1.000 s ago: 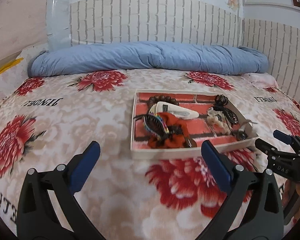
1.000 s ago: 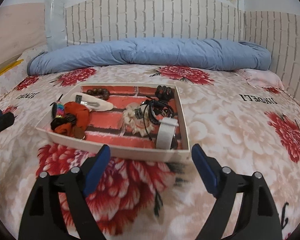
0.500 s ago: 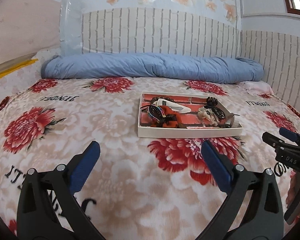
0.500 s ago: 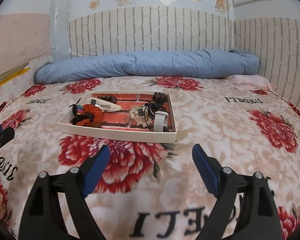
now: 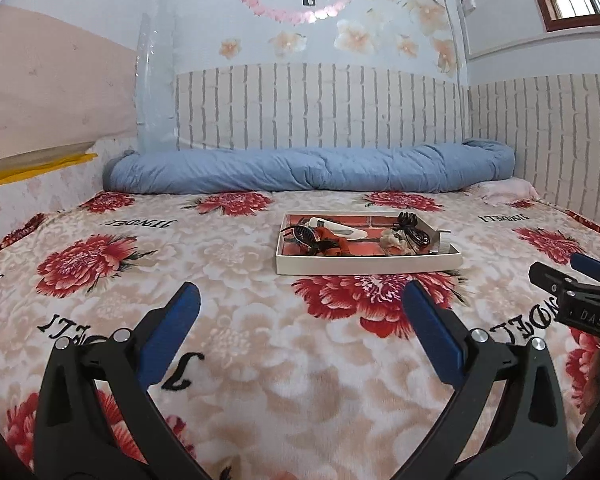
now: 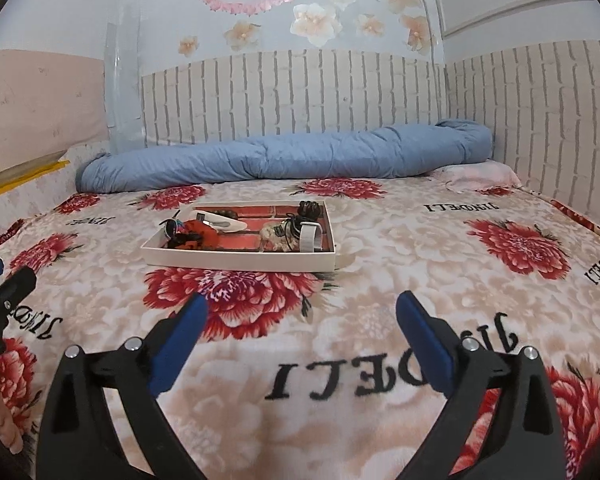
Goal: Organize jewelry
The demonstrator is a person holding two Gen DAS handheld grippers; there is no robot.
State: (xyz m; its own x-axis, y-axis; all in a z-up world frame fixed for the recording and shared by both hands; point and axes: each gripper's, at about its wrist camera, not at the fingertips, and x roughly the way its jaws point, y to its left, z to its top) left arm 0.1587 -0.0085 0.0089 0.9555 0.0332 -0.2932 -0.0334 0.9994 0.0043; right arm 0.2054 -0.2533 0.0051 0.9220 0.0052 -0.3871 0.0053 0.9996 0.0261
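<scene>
Shallow white cardboard tray (image 5: 364,266) resting flat on the floral plush blanket (image 5: 228,344), out toward the middle of the bed, well apart from both tools and nearer the rolled blue duvet (image 5: 308,170) lying along the brick-pattern wall panel (image 5: 320,106). Brick-print lining inside, and every loose piece gathered within its walls: an orange scrunchie (image 6: 198,236) with a dark hair claw (image 5: 302,234) toward the left end, a long white barrette (image 5: 338,230) behind them, a cream flower-shaped piece (image 6: 274,236) tangled with black elastics or cord (image 5: 410,230) toward the right, a white band (image 6: 310,236) leaning near the right wall (exact type too small to tell), dark beads (image 6: 224,213) at the back. Nothing lying loose on the blanket around the tray, hence, as a judgement, sorting finished or nearly so, with the low wall there to keep small pieces from sinking into the pile. Left gripper (image 5: 300,320) low over the blanket, blue pads spread wide, nothing between them. Right gripper (image 6: 302,318) likewise low and empty, jaws opening, only blanket print visible in the gap; also seen at the right edge of the left view, beside the left tool. Both aimed toward the tray yet far short of it, a posture fitting hands with no piece to carry. Soft, yielding bedding under the tray: likely to tip or slide if nudged at one rim, so any further reach best made from above.
</scene>
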